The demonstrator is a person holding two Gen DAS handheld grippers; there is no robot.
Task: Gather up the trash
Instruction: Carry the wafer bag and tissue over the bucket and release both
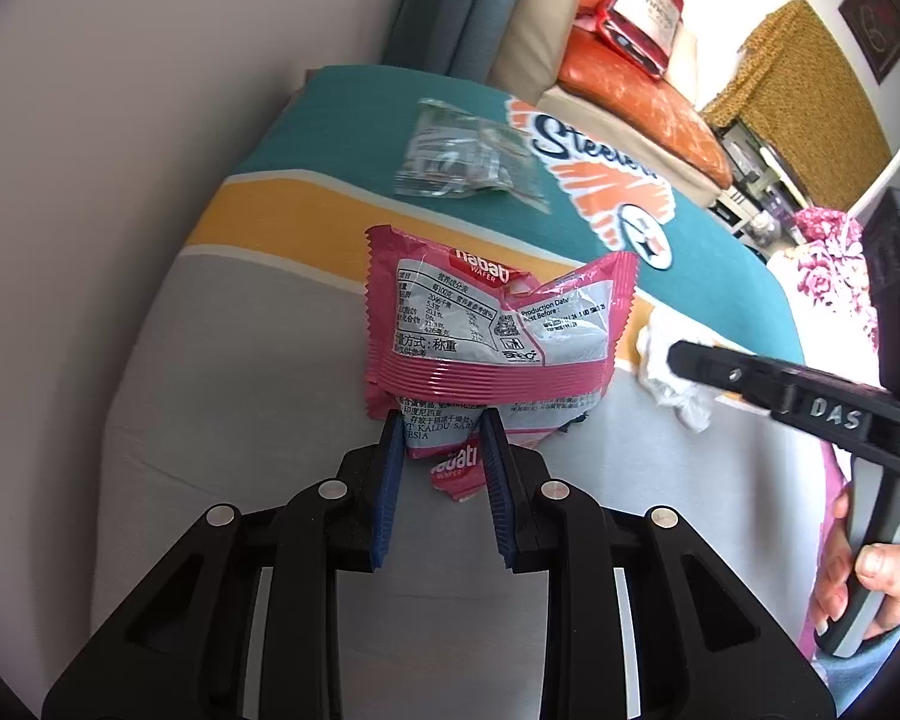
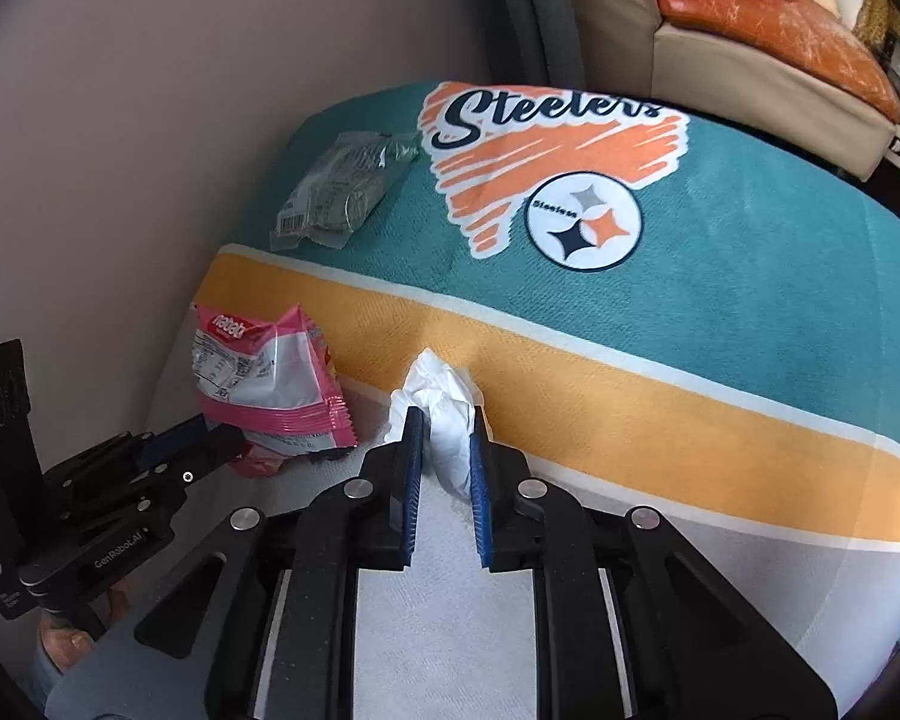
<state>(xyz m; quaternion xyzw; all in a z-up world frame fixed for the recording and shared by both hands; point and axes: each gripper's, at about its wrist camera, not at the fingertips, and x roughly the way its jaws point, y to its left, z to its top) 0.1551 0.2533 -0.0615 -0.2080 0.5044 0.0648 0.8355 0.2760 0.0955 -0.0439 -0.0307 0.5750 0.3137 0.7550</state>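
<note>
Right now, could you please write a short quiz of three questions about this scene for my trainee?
1. True or false: the left gripper has its fingers around the pink wafer wrapper.
2. What sits between the right gripper fingers? A) clear plastic wrapper B) crumpled white tissue C) red box
3. Fill in: the clear plastic wrapper lies on the ____ part of the cloth.

Key: 1 true; 2 B, the crumpled white tissue; 3 teal.
</note>
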